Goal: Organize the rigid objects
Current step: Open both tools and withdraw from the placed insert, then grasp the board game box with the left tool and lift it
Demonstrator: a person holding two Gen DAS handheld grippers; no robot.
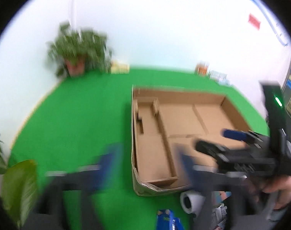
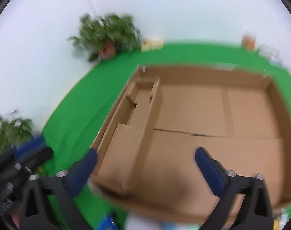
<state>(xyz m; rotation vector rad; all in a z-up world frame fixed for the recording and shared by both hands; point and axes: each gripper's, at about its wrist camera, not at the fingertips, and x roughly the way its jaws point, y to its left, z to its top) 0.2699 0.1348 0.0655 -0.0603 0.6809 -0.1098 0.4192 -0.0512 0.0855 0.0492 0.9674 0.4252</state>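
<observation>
right gripper (image 2: 145, 164): spread wide, holding nothing, over near edge of cardboard tray (image 2: 203, 72), which fills 12 to 3 o'clock | left gripper (image 1: 147, 157): spread, blurred, tray (image 1: 183, 94) at 1 o'clock | green table (image 1: 78, 115)

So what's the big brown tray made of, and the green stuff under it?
The tray looks like plain cardboard: matte brown, with folded flaps, creases and a crumpled corner. The green cover looks like matte cloth or felt, with no shine, though the blur leaves that open.
</observation>
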